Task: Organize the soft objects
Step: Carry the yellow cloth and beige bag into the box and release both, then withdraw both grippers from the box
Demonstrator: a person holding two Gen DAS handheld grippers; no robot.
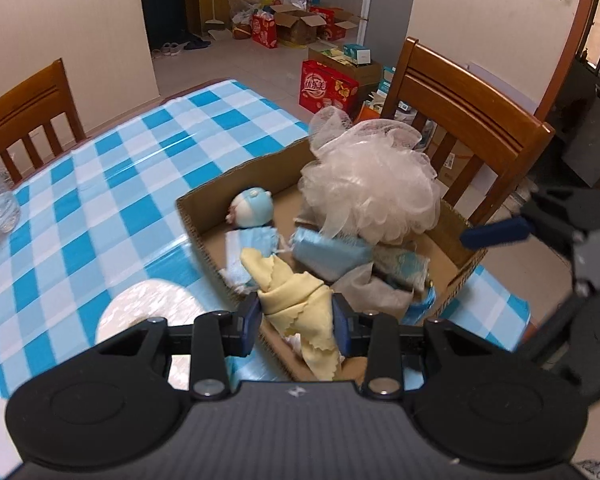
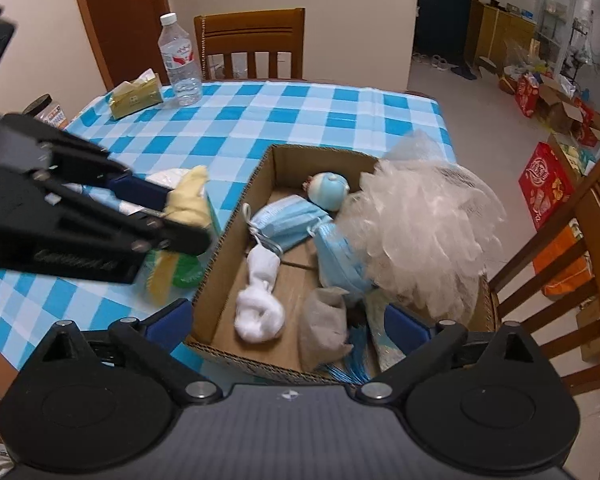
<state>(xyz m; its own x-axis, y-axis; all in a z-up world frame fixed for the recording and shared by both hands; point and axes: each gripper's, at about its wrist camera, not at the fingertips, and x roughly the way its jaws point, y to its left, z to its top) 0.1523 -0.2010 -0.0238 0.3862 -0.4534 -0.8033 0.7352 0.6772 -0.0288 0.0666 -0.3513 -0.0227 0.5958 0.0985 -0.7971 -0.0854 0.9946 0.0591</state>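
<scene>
A shallow cardboard box (image 2: 236, 220) sits on the checked table and holds a white mesh bath pouf (image 2: 424, 236), blue face masks (image 2: 288, 220), a small blue plush head (image 2: 328, 188), a white sock (image 2: 260, 300) and a grey cloth (image 2: 324, 324). My left gripper (image 1: 296, 316) is shut on a pale yellow cloth (image 1: 296, 292) and holds it over the box's near edge (image 1: 188, 216). In the right wrist view the left gripper (image 2: 180, 216) with the yellow cloth (image 2: 188, 196) is just left of the box. My right gripper (image 2: 288, 324) is open and empty, over the box's near side.
A water bottle (image 2: 180, 60), a tissue pack (image 2: 136, 96) and a jar (image 2: 48, 112) stand at the table's far left. A green and yellow thing (image 2: 172, 272) lies beside the box. Wooden chairs (image 1: 460, 120) stand around the table. A white round item (image 1: 148, 308) lies near the left gripper.
</scene>
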